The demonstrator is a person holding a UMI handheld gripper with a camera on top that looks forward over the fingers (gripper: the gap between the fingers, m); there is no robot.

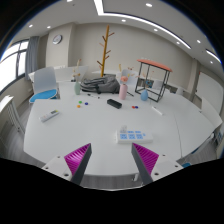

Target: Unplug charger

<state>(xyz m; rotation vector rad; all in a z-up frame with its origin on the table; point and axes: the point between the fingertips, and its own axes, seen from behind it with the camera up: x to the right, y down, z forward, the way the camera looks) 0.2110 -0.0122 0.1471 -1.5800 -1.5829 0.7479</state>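
Gripper view is looking out over a wide white table, with the gripper hovering above its near edge. Its two fingers are spread well apart — the magenta pads are facing each other across bare tabletop, gripping nothing. Just ahead of the fingers a small tray of pale blocks is lying flat. Farther off, a black box is sitting near the table's middle — it may be the charger, though I cannot tell, and no cord is showing. Beyond it a dish rack is standing beside a wooden coat stand, and a red-framed shelf is standing at the far side.
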